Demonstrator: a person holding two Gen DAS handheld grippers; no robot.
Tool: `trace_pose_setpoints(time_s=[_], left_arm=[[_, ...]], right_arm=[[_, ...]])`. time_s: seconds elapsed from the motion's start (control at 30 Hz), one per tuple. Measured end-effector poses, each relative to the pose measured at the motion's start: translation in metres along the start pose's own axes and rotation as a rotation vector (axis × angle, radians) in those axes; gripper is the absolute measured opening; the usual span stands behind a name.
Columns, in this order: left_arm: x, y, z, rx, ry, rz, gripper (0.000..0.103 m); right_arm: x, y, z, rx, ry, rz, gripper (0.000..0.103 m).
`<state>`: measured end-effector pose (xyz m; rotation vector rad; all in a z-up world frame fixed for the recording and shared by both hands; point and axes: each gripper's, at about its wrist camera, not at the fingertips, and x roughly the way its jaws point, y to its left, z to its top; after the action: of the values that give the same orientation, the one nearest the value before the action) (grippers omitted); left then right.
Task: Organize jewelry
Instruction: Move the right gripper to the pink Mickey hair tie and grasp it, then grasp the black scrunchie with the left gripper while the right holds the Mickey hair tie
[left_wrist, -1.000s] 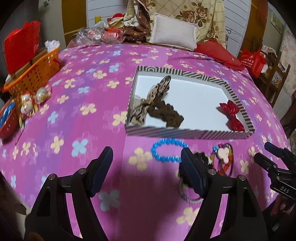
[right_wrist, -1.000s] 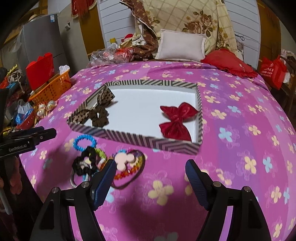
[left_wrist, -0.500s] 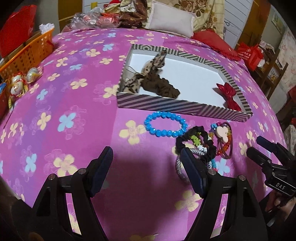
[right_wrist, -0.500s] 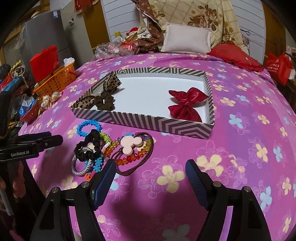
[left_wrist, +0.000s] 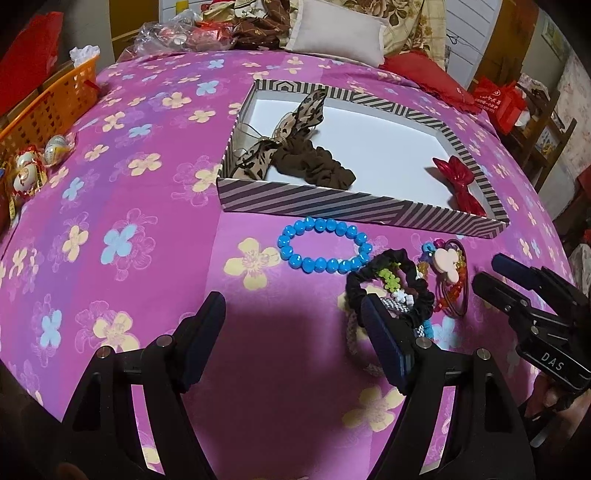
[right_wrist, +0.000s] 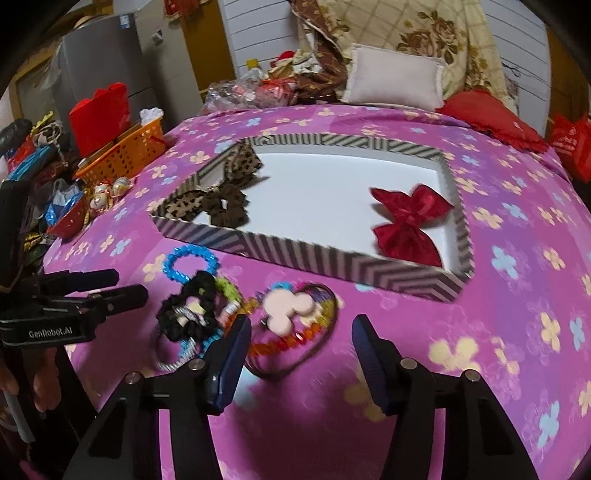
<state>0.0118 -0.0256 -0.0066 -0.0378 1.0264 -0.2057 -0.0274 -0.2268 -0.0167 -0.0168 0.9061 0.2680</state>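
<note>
A striped tray (left_wrist: 354, 212) (right_wrist: 332, 254) lies on the pink flowered bedspread and holds a leopard bow with brown scrunchie (left_wrist: 295, 155) (right_wrist: 221, 199) and a red bow (left_wrist: 458, 184) (right_wrist: 406, 221). In front of it lie a blue bead bracelet (left_wrist: 325, 249) (right_wrist: 192, 262), a black scrunchie (left_wrist: 391, 288) (right_wrist: 188, 310) and a colourful bead loop with a pink mouse charm (left_wrist: 448, 273) (right_wrist: 291, 314). My left gripper (left_wrist: 291, 339) is open, just short of the pile. My right gripper (right_wrist: 301, 354) is open, low over the bead loop.
An orange basket (left_wrist: 48, 103) (right_wrist: 122, 155), a red bag (right_wrist: 99, 118) and small wrapped ornaments (left_wrist: 33, 162) sit at the left edge. Pillows (right_wrist: 395, 79) and plastic bags (left_wrist: 177, 33) lie at the far end. Each gripper shows in the other's view (left_wrist: 532, 306) (right_wrist: 74, 299).
Both grippers have moved forward and down toward the jewelry pile in front of the tray. Both stay open. The jewelry has not moved.
</note>
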Motion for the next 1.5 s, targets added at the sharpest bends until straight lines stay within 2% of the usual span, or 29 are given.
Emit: trace_pose_setpoints(time_s=[0.13,0.37,0.57,0.6,0.67,0.73,1.5], left_arm=[[0.001,0.002,0.001,-0.004,0.004,-0.003,0.076],[0.005,0.005,0.003,-0.011,0.011,-0.01,0.076],[0.008,0.004,0.006,-0.008,0.018,-0.015,0.076],[0.009,0.004,0.006,-0.008,0.02,-0.016,0.076],[0.01,0.004,0.006,-0.01,0.023,-0.017,0.076],[0.012,0.004,0.006,-0.013,0.028,-0.018,0.076],[0.016,-0.003,0.006,0.003,0.04,-0.018,0.076]], right_arm=[[0.013,0.008,0.008,-0.027,0.02,0.008,0.05],[0.035,0.012,0.013,-0.046,0.058,-0.002,0.05],[0.041,0.016,0.017,-0.083,0.051,-0.017,0.05],[0.041,0.017,0.017,-0.09,0.052,-0.019,0.049],[0.043,0.019,0.017,-0.104,0.061,-0.022,0.038],[0.047,0.02,0.015,-0.117,0.079,-0.026,0.036],[0.036,0.015,0.011,-0.105,0.053,-0.035,0.035]])
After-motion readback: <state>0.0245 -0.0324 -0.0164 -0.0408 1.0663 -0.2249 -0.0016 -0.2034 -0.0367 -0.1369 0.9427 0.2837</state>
